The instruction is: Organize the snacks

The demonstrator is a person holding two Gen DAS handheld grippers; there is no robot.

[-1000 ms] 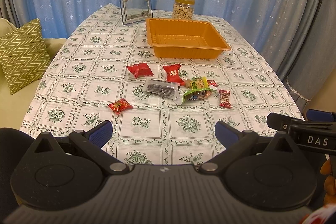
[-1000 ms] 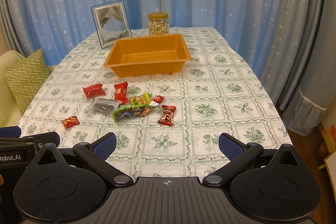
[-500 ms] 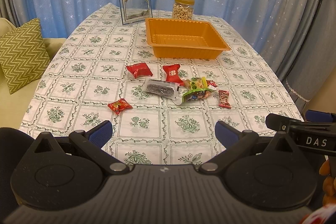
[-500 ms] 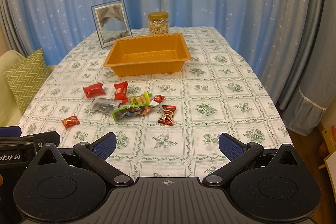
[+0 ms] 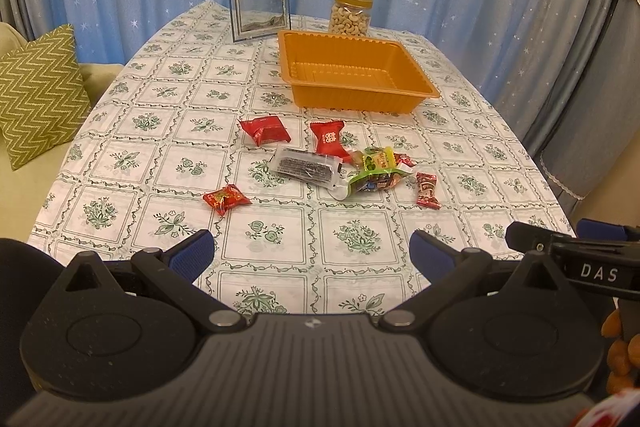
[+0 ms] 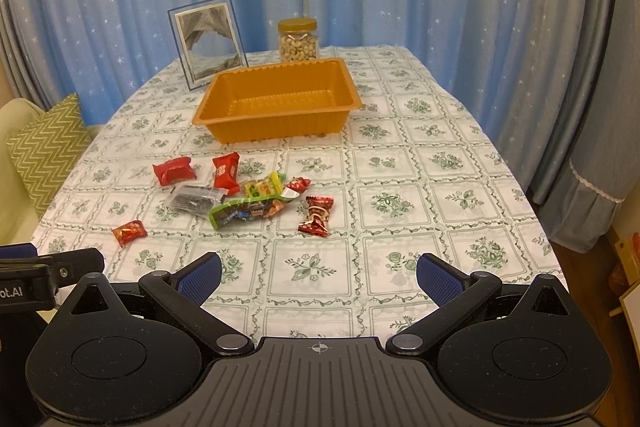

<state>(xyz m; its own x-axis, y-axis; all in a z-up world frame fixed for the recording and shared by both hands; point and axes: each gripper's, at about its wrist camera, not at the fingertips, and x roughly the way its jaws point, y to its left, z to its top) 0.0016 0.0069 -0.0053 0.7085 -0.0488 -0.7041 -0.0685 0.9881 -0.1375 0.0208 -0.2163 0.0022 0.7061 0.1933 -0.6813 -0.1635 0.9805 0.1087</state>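
Several snacks (image 5: 340,163) well ahead of both spread tools (image 5: 312,255), untouched.

The left gripper (image 5: 310,253) is a matte black plastic body with a ribbed centre panel, two round embossed discs, silver pivot screws and black linkage arms ending in blue textured finger pads (image 5: 192,251). The right gripper (image 6: 318,273) is built alike, with a small crosshair mark on its ribbed panel. Seen from the left wrist view, its side bears white letters "DAS".
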